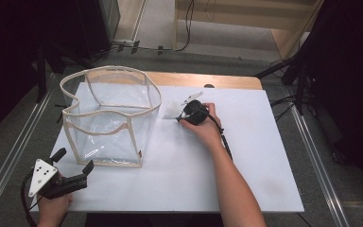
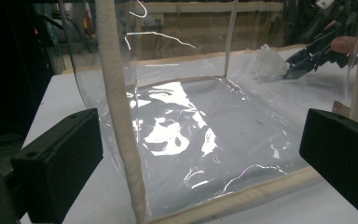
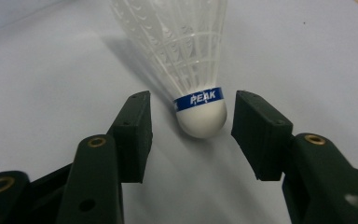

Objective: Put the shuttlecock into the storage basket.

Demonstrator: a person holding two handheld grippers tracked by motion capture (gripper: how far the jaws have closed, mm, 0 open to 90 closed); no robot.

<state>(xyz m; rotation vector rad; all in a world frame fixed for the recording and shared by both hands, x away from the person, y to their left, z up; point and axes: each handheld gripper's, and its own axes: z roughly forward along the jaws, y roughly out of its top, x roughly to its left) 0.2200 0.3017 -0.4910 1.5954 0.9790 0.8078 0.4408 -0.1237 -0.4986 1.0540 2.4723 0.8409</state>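
On the white table point(image 1: 246, 156), just right of the clear bag point(image 1: 111, 116), a shuttlecock point(image 3: 193, 79) lies with its cork between the spread jaws of the right gripper point(image 3: 193, 128), untouched. Left gripper point(image 1: 74, 160), jaws spread, faces the bag's near side.

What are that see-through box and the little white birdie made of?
The box looks like clear, glossy flexible plastic, since it glares and wrinkles, edged in cream fabric-like binding. The shuttlecock seems to have a moulded white plastic mesh skirt and a smooth, matte rounded tip, possibly foam or cork.
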